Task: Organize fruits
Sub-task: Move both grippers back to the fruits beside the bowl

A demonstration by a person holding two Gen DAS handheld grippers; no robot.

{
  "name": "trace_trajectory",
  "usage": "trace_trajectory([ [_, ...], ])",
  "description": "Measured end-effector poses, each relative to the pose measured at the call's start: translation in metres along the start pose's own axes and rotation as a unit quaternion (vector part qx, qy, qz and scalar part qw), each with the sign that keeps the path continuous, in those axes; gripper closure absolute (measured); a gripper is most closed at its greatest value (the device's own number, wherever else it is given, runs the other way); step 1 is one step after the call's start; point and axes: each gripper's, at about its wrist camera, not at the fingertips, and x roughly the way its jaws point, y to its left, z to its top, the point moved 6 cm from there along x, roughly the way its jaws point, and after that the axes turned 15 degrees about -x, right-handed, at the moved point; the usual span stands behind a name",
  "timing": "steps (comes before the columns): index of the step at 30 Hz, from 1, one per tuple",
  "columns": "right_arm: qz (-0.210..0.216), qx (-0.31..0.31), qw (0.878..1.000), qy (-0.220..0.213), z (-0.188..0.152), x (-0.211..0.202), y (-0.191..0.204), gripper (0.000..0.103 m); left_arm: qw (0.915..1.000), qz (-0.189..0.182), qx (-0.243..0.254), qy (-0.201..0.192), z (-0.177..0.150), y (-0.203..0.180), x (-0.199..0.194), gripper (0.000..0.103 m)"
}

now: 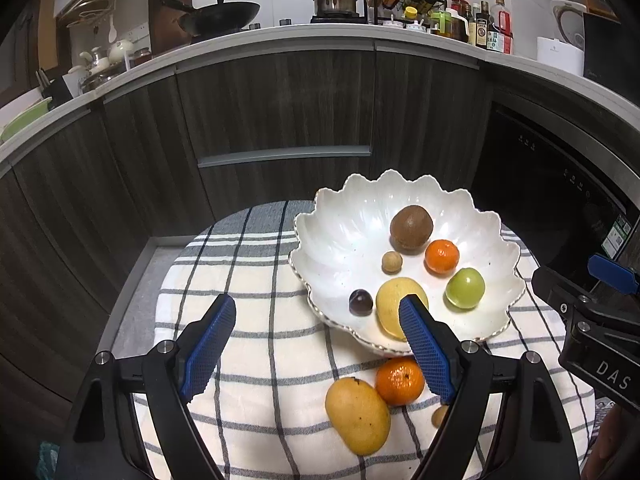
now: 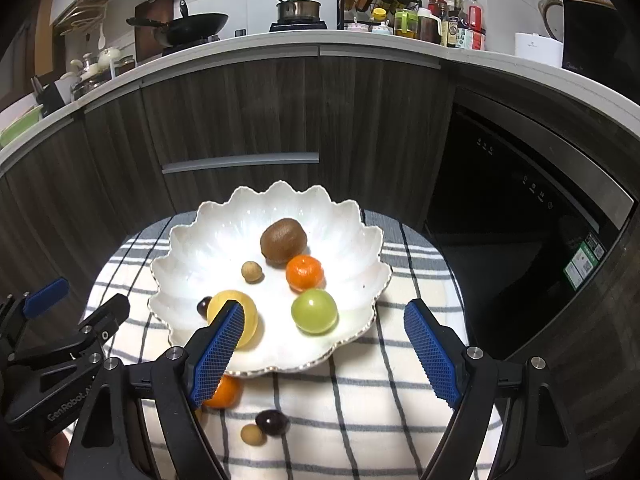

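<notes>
A white scalloped bowl (image 1: 344, 236) (image 2: 208, 240) sits on a checked cloth. In it lie a brown kiwi (image 1: 411, 227) (image 2: 283, 245), a tangerine (image 1: 441, 256) (image 2: 305, 273), a green fruit (image 1: 465, 288) (image 2: 314, 311), a yellow fruit (image 1: 394, 300) (image 2: 224, 304), a small tan longan (image 1: 391, 262) (image 2: 252, 271) and a dark grape (image 1: 360, 301) (image 2: 204, 305). On the cloth in front lie a mango (image 1: 357, 415), a second tangerine (image 1: 399, 381) (image 2: 226, 394), a dark fruit (image 2: 272, 422) and a tan longan (image 2: 252, 435) (image 1: 439, 416). My left gripper (image 1: 318, 312) is open and empty by the bowl's near-left rim. My right gripper (image 2: 324, 320) is open and empty over the bowl's near edge.
The round table's checked cloth (image 1: 248, 320) (image 2: 360, 400) ends close behind the bowl. Dark kitchen cabinets (image 1: 280, 112) stand beyond, with a dishwasher (image 2: 520, 220) at the right. The counter carries a wok (image 1: 224, 14), a pot (image 1: 335, 3) and bottles (image 1: 484, 26).
</notes>
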Motion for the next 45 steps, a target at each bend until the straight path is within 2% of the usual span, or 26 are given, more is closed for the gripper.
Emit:
trace_trajectory([
  [11,0.004,0.005,1.0,0.019,-0.027,0.007,0.005,0.02,0.9998,0.004,0.005,0.017,-0.029,0.003,0.008,0.019],
  [21,0.011,0.008,0.999,0.044,-0.055,0.021,0.012,0.02,0.9985,0.01,0.014,0.052,-0.066,0.007,0.026,0.02],
  [36,0.016,0.018,0.998,0.064,-0.074,0.039,0.009,0.02,0.9957,0.011,0.03,0.087,-0.103,0.0,0.043,0.02],
  [43,0.019,0.027,0.996,0.081,-0.087,0.05,0.006,0.02,0.9944,0.014,0.037,0.098,-0.111,-0.003,0.055,0.024],
  [45,0.02,0.029,0.996,0.084,-0.089,0.052,0.006,0.02,0.9938,0.012,0.036,0.104,-0.113,-0.004,0.06,0.029],
])
